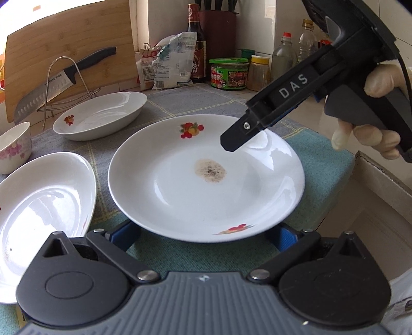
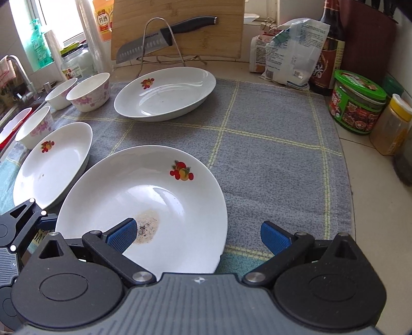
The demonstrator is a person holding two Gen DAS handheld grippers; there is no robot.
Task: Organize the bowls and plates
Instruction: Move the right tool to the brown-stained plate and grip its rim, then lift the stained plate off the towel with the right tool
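Note:
A white plate with fruit prints and a brown stain [image 1: 206,177] lies on the grey cloth; it also shows in the right wrist view [image 2: 144,206]. My left gripper [image 1: 206,235] is open, its blue pads at the plate's near rim, partly hidden under it. My right gripper [image 2: 198,237] is open over the plate's right edge, one pad above the stain; it shows in the left wrist view [image 1: 234,141] hovering over the plate's far right rim. Two more white plates lie nearby, one at the left [image 2: 54,162] and one further back [image 2: 164,94]. Three floral bowls [image 2: 90,91] stand at the left.
A knife [image 2: 159,38] rests on a wire stand before a bamboo board [image 2: 180,15]. Bags, a sauce bottle [image 2: 329,49], a green-lidded jar [image 2: 358,103] and a yellow-lidded jar [image 2: 391,123] line the back right. A sink tap [image 2: 20,74] stands at far left. The counter edge [image 1: 381,170] drops at right.

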